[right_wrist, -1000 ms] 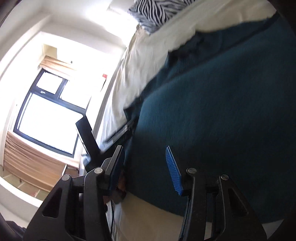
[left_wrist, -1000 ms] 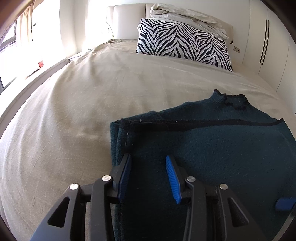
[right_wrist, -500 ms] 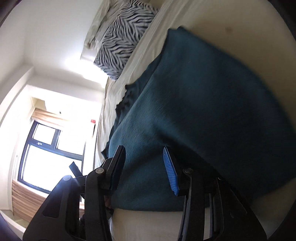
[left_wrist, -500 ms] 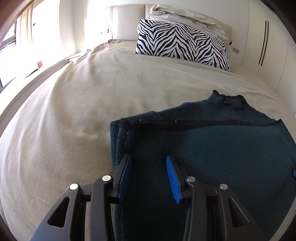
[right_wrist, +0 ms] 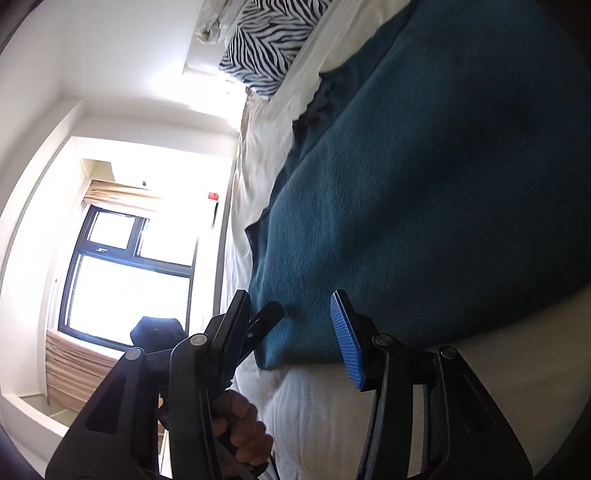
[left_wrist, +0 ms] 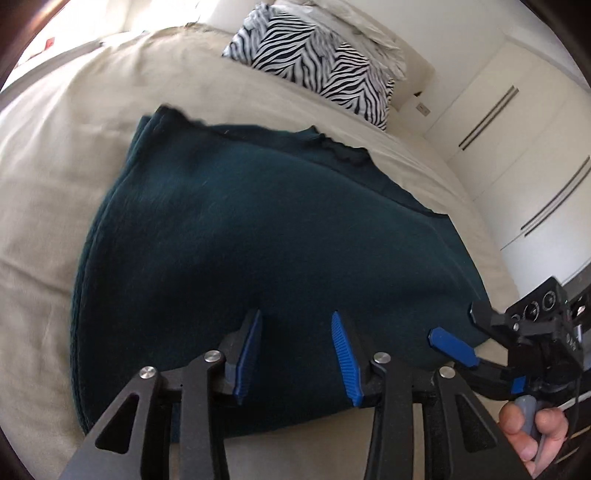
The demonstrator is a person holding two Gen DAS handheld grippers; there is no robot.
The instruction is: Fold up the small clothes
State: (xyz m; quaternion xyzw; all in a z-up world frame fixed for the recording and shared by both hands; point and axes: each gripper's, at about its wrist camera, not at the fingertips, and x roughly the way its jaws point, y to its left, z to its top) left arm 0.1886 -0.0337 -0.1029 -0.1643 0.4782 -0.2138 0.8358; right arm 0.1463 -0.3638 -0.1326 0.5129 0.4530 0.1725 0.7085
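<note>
A dark teal sweater [left_wrist: 258, 240] lies folded flat on the beige bed [left_wrist: 74, 129], collar toward the pillow. My left gripper [left_wrist: 295, 350] hovers over the sweater's near edge. Its jaws are closing, with flat cloth in the gap and the pads not pressing on it. My right gripper [left_wrist: 450, 345] is at the near right corner, held by a hand [left_wrist: 532, 432]. In the rolled right wrist view, the right gripper [right_wrist: 291, 332] straddles a near corner of the sweater [right_wrist: 424, 184]. Its jaws are opening and nothing is pinched. The left gripper's finger [right_wrist: 266, 317] shows just behind.
A zebra-striped pillow [left_wrist: 317, 66] with crumpled white bedding [left_wrist: 351, 22] on it lies at the head of the bed. White wardrobe doors [left_wrist: 517, 147] stand along the right. A window [right_wrist: 122, 277] with a blind is beyond the bed's other side.
The left view has swung and rolled, so the sweater now fills the middle and the right gripper shows at lower right. The right gripper has shifted along the sweater's near edge to a corner.
</note>
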